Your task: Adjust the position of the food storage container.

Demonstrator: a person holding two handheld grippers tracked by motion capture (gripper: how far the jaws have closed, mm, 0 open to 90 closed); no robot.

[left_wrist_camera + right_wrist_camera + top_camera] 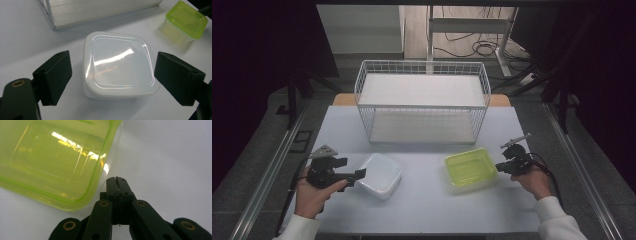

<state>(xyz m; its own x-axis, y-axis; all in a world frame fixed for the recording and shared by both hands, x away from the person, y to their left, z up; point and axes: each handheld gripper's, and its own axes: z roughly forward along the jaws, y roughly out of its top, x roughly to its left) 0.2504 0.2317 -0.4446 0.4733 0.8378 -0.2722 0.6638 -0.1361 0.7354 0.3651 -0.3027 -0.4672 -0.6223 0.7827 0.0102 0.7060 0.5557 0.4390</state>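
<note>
My left gripper (110, 77) has jaws wide around the white square lidded plastic tub (119, 65) on the table's left, my right gripper (117, 181) pinched empty beside the yellow-green plastic tub (53, 160); centre pads, squeeze evenly

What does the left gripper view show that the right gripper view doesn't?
Left gripper view alone: the white lidded container between the open left gripper, pads clear of its sides, and the wire basket corner behind. Right gripper view alone: the right gripper, shut on nothing, tips beside the green container's rim. Both: the green-lidded container and the white table.
</note>
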